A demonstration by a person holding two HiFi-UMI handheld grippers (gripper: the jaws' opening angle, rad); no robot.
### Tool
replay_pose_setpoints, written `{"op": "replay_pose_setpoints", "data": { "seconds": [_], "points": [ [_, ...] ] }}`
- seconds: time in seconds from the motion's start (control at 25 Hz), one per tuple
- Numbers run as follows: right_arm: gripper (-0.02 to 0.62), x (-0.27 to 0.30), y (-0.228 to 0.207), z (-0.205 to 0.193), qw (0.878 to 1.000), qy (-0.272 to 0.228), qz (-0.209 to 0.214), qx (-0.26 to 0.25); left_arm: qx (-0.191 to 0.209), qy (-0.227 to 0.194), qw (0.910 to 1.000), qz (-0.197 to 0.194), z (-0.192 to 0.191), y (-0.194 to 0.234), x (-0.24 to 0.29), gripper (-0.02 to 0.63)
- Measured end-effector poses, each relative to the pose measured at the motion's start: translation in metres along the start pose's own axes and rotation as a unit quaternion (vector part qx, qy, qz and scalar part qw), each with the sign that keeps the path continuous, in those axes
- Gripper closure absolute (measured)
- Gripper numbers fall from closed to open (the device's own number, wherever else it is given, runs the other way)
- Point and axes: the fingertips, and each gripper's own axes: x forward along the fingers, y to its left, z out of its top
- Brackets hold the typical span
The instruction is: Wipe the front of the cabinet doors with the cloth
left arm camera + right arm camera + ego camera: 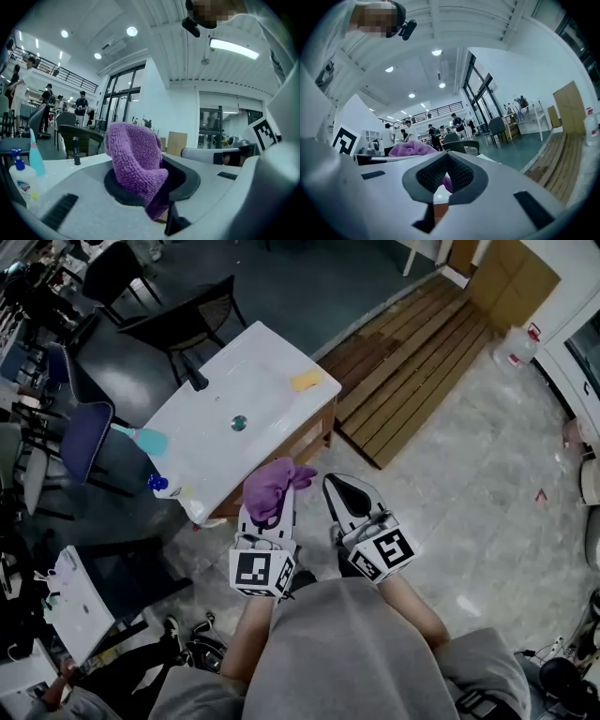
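My left gripper (271, 505) is shut on a purple cloth (273, 486), which bunches up over its fingertips. In the left gripper view the cloth (135, 161) fills the jaws of the left gripper (152, 185) and hangs down between them. The right gripper (343, 495) is beside it, shut and empty; in its own view the right gripper (446, 177) shows its dark pads together, with the cloth (410, 149) just to the left. Both grippers are held close to my body, short of the wooden cabinet (302, 440) under a white sink top (220, 442). Its doors are mostly hidden.
On the sink top lie a yellow sponge (306, 381), a black faucet (196, 378), a teal spray bottle (142, 438) and a blue-capped bottle (159, 486). A wooden deck (412, 362) lies to the right. Dark chairs (187, 320) stand beyond, and a blue chair (84, 437) at the left.
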Motion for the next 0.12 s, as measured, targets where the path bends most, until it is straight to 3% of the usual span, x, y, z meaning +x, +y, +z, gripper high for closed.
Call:
{"op": "replay_pose_setpoints", "data": {
  "seconds": [0.12],
  "points": [
    [0.588, -0.004, 0.017, 0.013, 1.0, -0.008, 0.007, -0.009, 0.015, -0.011, 0.9998, 0.0, 0.017, -0.004, -0.018, 0.526]
  ]
}}
